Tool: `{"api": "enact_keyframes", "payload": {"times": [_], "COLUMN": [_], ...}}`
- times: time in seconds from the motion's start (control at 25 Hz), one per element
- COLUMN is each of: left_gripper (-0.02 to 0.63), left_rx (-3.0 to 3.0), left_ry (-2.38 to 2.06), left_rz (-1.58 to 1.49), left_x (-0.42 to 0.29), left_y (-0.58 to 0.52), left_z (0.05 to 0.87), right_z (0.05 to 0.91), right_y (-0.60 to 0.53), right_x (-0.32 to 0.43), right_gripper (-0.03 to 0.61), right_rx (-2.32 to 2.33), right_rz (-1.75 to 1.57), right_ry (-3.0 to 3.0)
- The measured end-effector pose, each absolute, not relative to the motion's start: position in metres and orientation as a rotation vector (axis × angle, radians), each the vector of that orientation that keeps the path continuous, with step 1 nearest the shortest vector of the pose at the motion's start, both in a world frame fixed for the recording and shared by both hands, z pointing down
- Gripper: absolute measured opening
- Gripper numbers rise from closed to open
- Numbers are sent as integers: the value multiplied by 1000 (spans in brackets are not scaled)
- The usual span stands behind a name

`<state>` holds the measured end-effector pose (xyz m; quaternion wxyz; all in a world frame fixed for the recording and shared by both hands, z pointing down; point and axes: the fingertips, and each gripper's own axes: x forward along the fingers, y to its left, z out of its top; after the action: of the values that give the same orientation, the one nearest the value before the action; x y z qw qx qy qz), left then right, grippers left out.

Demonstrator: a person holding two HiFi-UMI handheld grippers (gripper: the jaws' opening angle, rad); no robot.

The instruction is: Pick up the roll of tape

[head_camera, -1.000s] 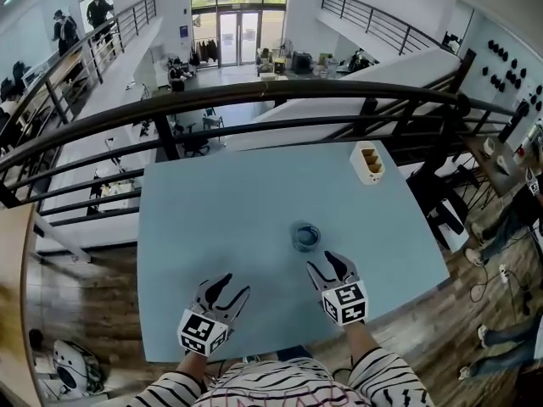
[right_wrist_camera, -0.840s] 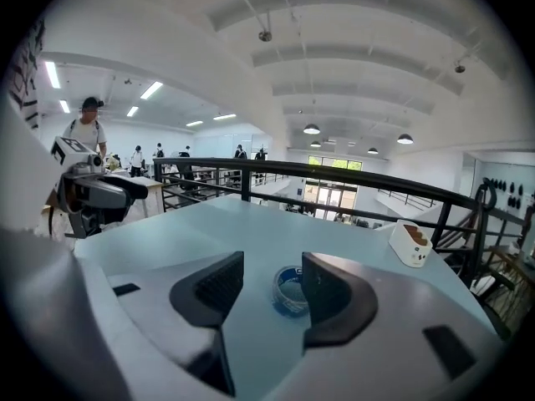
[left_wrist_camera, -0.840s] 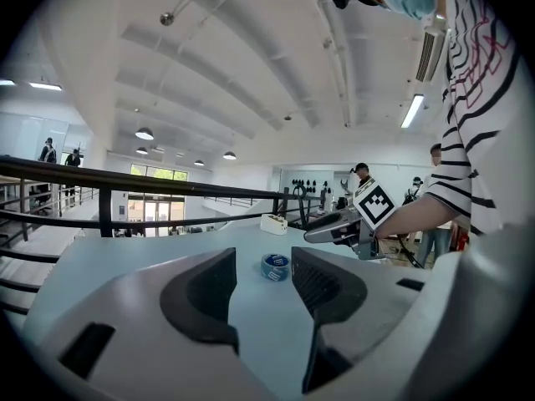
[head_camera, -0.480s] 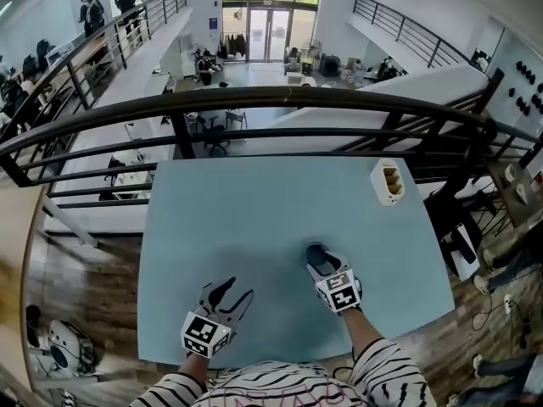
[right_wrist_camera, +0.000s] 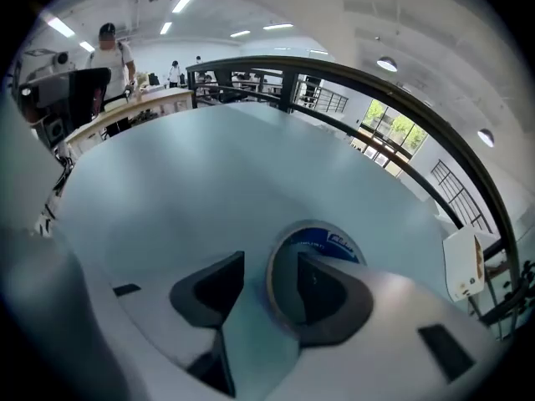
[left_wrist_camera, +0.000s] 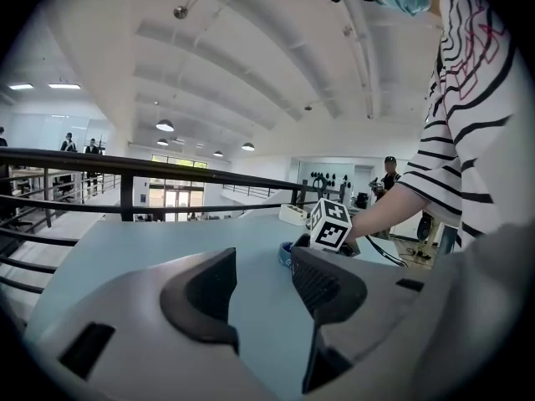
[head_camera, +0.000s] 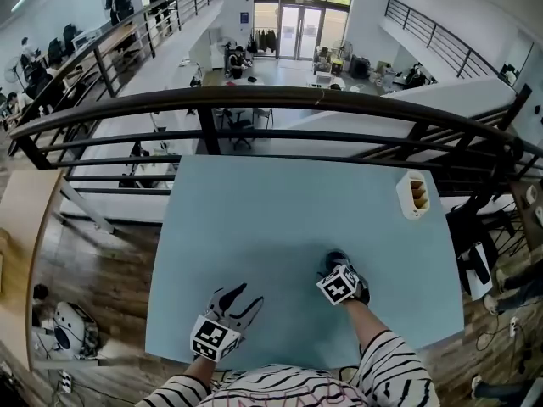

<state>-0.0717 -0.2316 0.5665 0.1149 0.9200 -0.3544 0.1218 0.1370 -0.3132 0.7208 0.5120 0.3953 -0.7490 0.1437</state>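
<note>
So a second ago the right gripper (head_camera: pixel 338 265) was sitting short of the roll of tape (right_wrist_camera: pixel 324 241), which you could see plainly on the table (head_camera: pixel 254 219) ahead of it. Now it has gone forward and tipped down right onto the roll, and from the head view the tape is mostly buried under it.

In the right gripper view the claw is spread. One jaw is down inside the roll's hole and the other is outside, so the roll's wall stands between them with a bit of gap on the outer side. It isn't pinched.

The left gripper (head_camera: pixel 237 300) has barely budged. It's near the table's front edge, well apart from the tape, with its claw spread wide and only bare tabletop between the jaws.

The white socket block (head_camera: pixel 413 195) is over by the far right corner, next to the railing (head_camera: pixel 280 98), same as before.
</note>
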Motion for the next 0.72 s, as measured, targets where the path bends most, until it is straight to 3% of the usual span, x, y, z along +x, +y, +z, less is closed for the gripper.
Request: {"api": "enact_keyframes", "payload": {"times": [0.32, 0.44, 0.52, 0.72], "left_gripper": [186, 186, 186, 186], "left_rx": [2683, 2681, 2682, 2681], "left_ry": [-1073, -1087, -1095, -1130], "left_rz": [359, 354, 355, 363], "left_x": [-86, -89, -91, -102], "left_y": [-233, -231, -229, -226], "left_z": [565, 563, 562, 556], "right_z": [732, 737, 741, 742], "right_y": [-316, -315, -312, -305], "right_x": [133, 136, 140, 137], "right_gripper": [196, 170, 97, 75], "right_rx": [716, 640, 578, 473], "right_rz": [361, 406, 403, 421], "right_ry": [-1684, -1649, -1618, -1596]}}
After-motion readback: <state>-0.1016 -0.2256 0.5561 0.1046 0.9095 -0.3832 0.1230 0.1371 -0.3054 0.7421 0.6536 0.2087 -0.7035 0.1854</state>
